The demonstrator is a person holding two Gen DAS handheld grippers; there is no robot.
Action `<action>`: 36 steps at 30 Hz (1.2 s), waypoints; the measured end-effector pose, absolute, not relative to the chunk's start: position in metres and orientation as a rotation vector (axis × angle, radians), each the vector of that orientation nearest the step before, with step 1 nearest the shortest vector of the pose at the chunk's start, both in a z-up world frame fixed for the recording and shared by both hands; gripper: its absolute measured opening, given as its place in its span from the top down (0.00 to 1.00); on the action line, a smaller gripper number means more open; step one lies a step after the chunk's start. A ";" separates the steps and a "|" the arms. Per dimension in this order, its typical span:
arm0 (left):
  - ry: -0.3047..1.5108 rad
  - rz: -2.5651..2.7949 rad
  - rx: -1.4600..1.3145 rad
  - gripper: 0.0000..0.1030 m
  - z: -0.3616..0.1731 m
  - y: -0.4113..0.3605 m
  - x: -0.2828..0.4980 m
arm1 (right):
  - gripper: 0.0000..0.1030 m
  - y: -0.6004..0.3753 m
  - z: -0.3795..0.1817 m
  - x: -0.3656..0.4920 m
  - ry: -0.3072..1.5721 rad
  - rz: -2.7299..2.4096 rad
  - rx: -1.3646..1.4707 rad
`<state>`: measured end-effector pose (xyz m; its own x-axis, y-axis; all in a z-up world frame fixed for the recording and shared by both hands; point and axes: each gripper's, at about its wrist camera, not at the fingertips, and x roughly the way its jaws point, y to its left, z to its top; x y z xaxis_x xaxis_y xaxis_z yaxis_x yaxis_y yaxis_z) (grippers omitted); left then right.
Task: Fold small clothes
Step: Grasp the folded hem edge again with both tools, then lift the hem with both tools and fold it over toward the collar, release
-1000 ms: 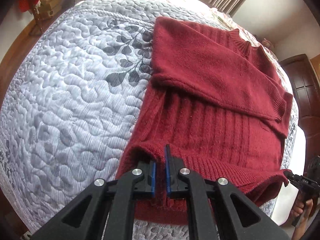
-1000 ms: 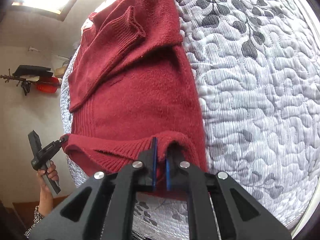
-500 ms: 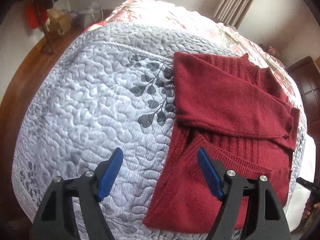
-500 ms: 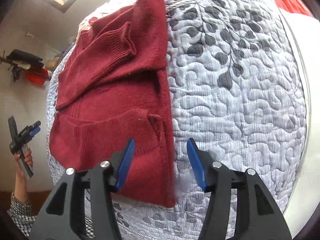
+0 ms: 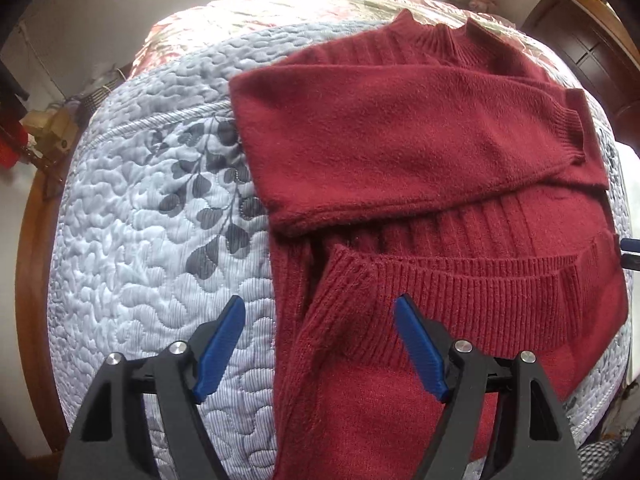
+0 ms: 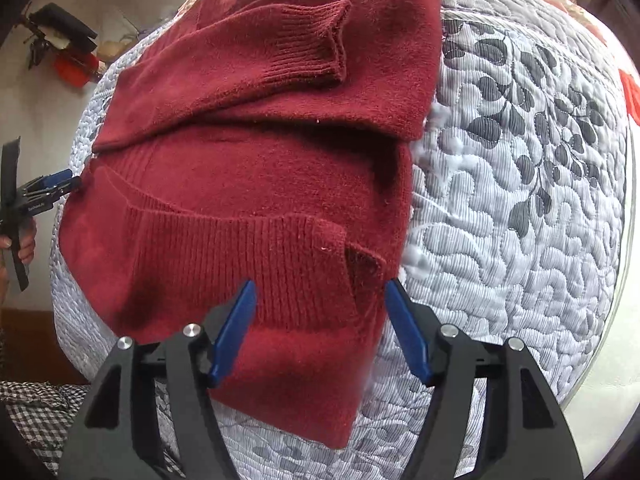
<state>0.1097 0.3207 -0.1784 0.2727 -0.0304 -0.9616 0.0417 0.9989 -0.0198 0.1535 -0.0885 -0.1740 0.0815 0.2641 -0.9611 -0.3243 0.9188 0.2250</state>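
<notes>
bare quilt (image 5: pixel 132 248) beside the sweater (image 5: pixel 400 152), open to either tongs

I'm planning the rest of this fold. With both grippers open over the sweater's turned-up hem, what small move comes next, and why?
Probably lower both open grippers, left and right, and grip the folded lower edge of the dark red knit sweater, since its ribbed hem has only reached partway up.

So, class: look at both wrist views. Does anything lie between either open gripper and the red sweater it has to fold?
Nothing visible does. The left gripper and the right gripper are both open right over the sweater, above its folded-up ribbed hem. Only the quilt lies around it.
</notes>
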 end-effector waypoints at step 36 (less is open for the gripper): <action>1.298 -0.212 -0.038 0.93 -0.192 0.299 0.117 | 0.94 -0.043 -0.186 0.160 1.416 0.525 -0.094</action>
<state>0.1174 0.2994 -0.1922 0.2533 -0.1769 -0.9511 0.1347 0.9800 -0.1464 0.1601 -0.0429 -0.1861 0.0618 0.2916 -0.9545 -0.4011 0.8830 0.2438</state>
